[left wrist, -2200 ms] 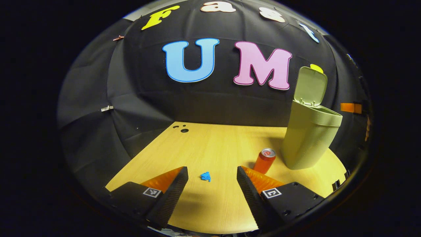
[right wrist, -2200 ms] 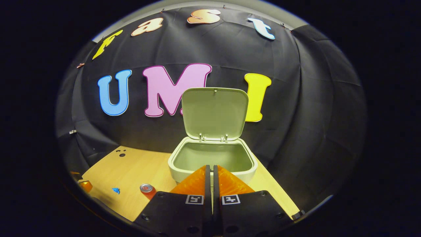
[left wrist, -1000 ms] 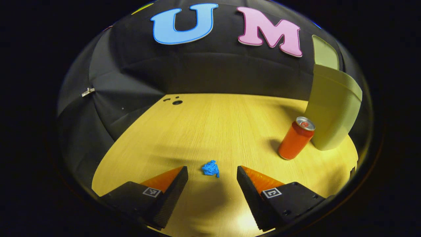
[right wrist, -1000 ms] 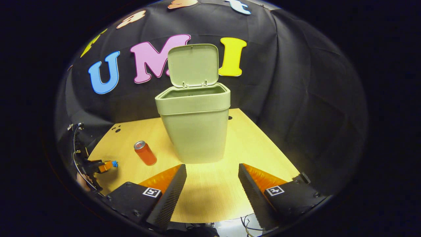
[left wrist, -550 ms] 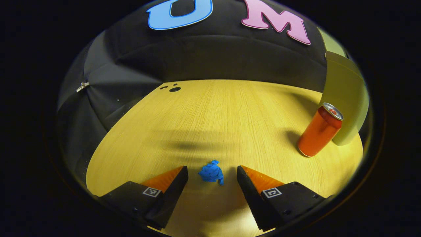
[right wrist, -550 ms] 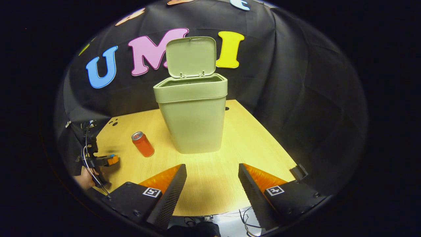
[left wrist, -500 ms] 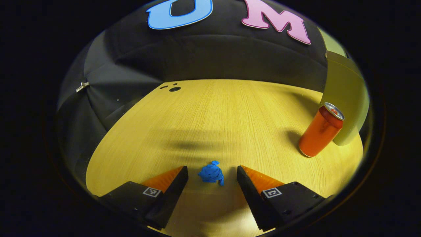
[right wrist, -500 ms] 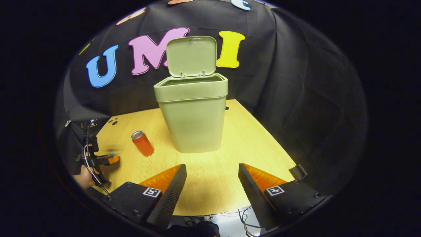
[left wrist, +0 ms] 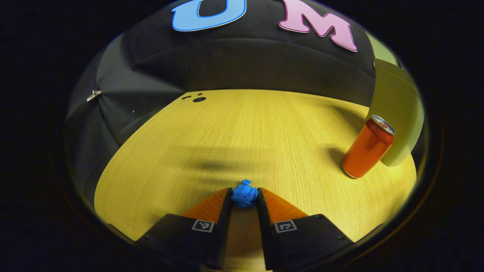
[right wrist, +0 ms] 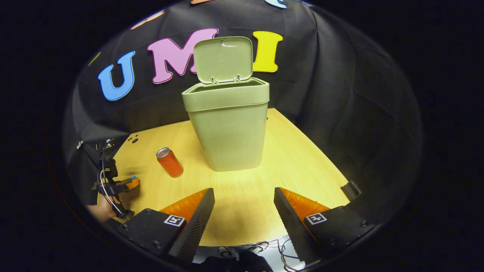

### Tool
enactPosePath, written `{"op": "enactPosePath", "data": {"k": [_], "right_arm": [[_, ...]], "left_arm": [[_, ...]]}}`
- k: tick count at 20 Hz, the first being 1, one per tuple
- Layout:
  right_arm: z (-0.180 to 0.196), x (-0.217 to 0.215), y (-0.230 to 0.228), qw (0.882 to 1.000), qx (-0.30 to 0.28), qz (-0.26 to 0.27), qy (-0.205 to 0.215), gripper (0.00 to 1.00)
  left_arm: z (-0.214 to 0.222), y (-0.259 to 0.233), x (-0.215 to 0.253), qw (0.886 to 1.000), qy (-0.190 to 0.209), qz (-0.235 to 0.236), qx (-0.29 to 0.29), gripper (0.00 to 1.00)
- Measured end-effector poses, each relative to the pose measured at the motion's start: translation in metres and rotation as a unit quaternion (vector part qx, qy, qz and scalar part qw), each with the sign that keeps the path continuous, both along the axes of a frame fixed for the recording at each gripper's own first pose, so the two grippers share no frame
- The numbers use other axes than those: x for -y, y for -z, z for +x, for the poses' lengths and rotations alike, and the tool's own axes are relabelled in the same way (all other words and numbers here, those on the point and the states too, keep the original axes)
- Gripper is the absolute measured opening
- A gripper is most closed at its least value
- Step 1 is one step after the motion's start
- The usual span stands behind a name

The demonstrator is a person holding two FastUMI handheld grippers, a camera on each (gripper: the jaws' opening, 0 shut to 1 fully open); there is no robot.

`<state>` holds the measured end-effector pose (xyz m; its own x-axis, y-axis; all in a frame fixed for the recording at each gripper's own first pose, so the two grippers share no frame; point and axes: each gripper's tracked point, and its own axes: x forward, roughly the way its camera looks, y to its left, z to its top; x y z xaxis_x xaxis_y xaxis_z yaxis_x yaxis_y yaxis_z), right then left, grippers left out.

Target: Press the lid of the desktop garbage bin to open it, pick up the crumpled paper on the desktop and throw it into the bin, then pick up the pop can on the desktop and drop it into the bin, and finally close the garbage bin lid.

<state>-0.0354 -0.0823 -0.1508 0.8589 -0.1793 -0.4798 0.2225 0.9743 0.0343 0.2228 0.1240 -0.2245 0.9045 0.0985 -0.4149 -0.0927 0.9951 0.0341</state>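
Left gripper (left wrist: pixel 244 196) pinches the blue crumpled paper (left wrist: pixel 244 193) low over the wooden table (left wrist: pixel 242 132).

Both its fingers press the paper. The right gripper (right wrist: pixel 244 198) hangs wide apart in front of the green bin (right wrist: pixel 230 128), whose lid (right wrist: pixel 223 58) stands upright. The orange can (right wrist: pixel 169 162) stands upright just left of the bin.

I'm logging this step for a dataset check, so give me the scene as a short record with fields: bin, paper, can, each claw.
bin: green garbage bin upright on the wooden table
lid: lid raised, bin open
paper: blue crumpled paper low over the table, pinched between the fingers of the left claw
can: orange pop can standing beside the bin, untouched
right claw: right claw open, holding nothing, facing the bin
steps done: lid opened, paper gripped
steps left: paper into bin, can into bin, lid closed
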Motion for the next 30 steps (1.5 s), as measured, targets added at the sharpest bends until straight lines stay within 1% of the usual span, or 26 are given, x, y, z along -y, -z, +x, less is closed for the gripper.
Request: {"op": "enactPosePath", "data": {"k": [1,2,3,5,6,8,9,12,13,14,15,16,17,18,19,20,21,23,24,25,26,27,28,29,30], "right_arm": [[-0.001,-0.002,0.000,1.000,0.002,-0.001,-0.002,0.99],[-0.002,-0.001,-0.001,1.000,0.003,-0.003,-0.004,0.99],[-0.004,0.000,-0.001,1.000,0.004,-0.004,-0.004,0.99],[-0.007,0.002,0.001,1.000,0.005,0.000,-0.003,0.99],[-0.007,0.005,0.002,1.000,0.006,0.002,-0.002,0.99],[-0.009,0.011,0.004,1.000,0.004,0.006,0.001,0.99],[-0.009,0.014,0.005,1.000,0.003,0.010,0.003,0.99],[-0.003,0.024,0.007,1.000,0.003,0.020,0.003,0.99],[0.000,0.028,0.006,1.000,0.005,0.020,0.001,0.99],[0.006,0.032,0.005,1.000,0.009,0.020,-0.004,0.99],[0.012,0.036,0.005,1.000,0.008,0.022,-0.009,0.99],[0.017,0.038,0.006,0.999,0.007,0.026,-0.016,0.99],[0.021,0.039,0.006,0.999,0.009,0.031,-0.024,0.99],[0.026,0.039,0.004,0.999,0.013,0.034,-0.034,0.99],[0.029,0.038,0.005,0.998,0.016,0.036,-0.045,0.99],[0.033,0.037,0.008,0.998,0.015,0.036,-0.057,0.99],[0.037,0.037,0.009,0.997,0.013,0.038,-0.070,0.99],[0.048,0.038,0.007,0.995,0.018,0.044,-0.088,0.99],[0.054,0.040,0.006,0.994,0.022,0.046,-0.096,0.99],[0.058,0.042,0.006,0.993,0.023,0.046,-0.102,0.99],[0.061,0.045,0.006,0.993,0.025,0.048,-0.107,0.99],[0.064,0.047,0.005,0.992,0.025,0.052,-0.111,0.99],[0.068,0.049,0.005,0.991,0.027,0.055,-0.115,0.99],[0.068,0.050,0.004,0.991,0.028,0.056,-0.120,0.99],[0.071,0.052,0.003,0.990,0.029,0.058,-0.125,0.99]], "left_arm": [[0.000,0.000,0.000,1.000,0.004,0.004,-0.002,0.40],[0.000,0.000,0.001,1.000,0.008,0.007,-0.004,0.42],[0.000,-0.003,0.001,1.000,0.009,0.011,-0.002,0.37],[0.001,-0.007,0.004,1.000,0.015,0.020,-0.003,0.34],[0.000,-0.012,0.006,1.000,0.017,0.025,0.002,0.30],[-0.002,-0.029,0.014,0.999,0.022,0.023,0.018,0.29],[-0.004,-0.040,0.020,0.999,0.025,0.019,0.027,0.33],[-0.010,-0.078,0.039,0.998,0.034,0.010,0.055,0.33],[-0.012,-0.094,0.047,0.997,0.038,0.008,0.066,0.29],[-0.015,-0.110,0.055,0.996,0.042,0.007,0.077,0.33],[-0.017,-0.126,0.062,0.995,0.045,0.008,0.086,0.29],[-0.021,-0.141,0.070,0.994,0.048,0.007,0.097,0.29],[-0.023,-0.158,0.079,0.993,0.052,0.006,0.110,0.33],[-0.024,-0.176,0.091,0.991,0.057,0.007,0.124,0.29],[-0.026,-0.193,0.103,0.989,0.062,0.007,0.135,0.33],[-0.028,-0.207,0.116,0.987,0.071,0.006,0.145,0.33],[-0.030,-0.224,0.131,0.984,0.082,0.005,0.158,0.29],[-0.030,-0.254,0.165,0.977,0.106,0.004,0.183,0.29],[-0.031,-0.266,0.184,0.974,0.119,0.005,0.192,0.33],[-0.032,-0.278,0.203,0.971,0.133,0.005,0.200,0.29],[-0.029,-0.290,0.221,0.967,0.146,0.005,0.211,0.33],[-0.029,-0.303,0.239,0.962,0.158,0.005,0.222,0.33],[-0.030,-0.312,0.258,0.958,0.170,0.006,0.230,0.29],[-0.029,-0.321,0.281,0.954,0.186,0.003,0.235,0.29],[-0.029,-0.326,0.301,0.951,0.201,-0.002,0.237,0.33]]}}
